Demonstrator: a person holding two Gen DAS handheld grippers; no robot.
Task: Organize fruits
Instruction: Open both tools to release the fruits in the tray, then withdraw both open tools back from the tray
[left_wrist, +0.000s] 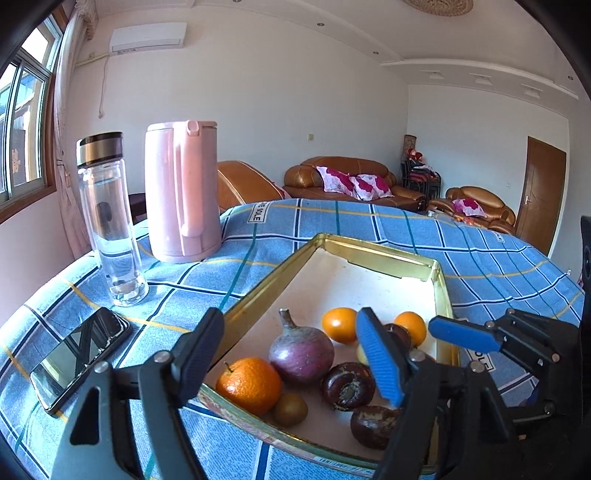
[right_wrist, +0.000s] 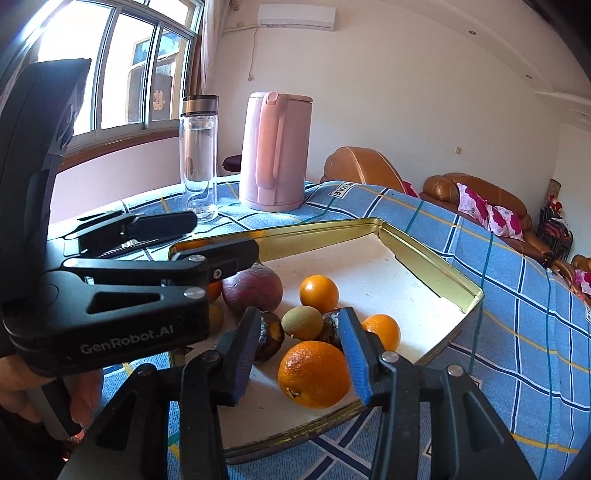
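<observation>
Evidently both tongs gape empty: right gripper (right_wrist: 299, 363) straddles the firm, smooth large orange (right_wrist: 313, 373) at the tray's (right_wrist: 424, 236) near edge; left gripper (left_wrist: 291, 356) hovers. Grip across its middle.

Tray: we see a gold-rimmed tray (left_wrist: 373, 254) holding oranges, an onion (left_wrist: 301, 350), dark fruits.
Left gripper (left_wrist: 291, 358): our fingers spread wide above it.
Beside: pink kettle (left_wrist: 181, 192), bottle (left_wrist: 109, 221), phone (left_wrist: 79, 358).
</observation>
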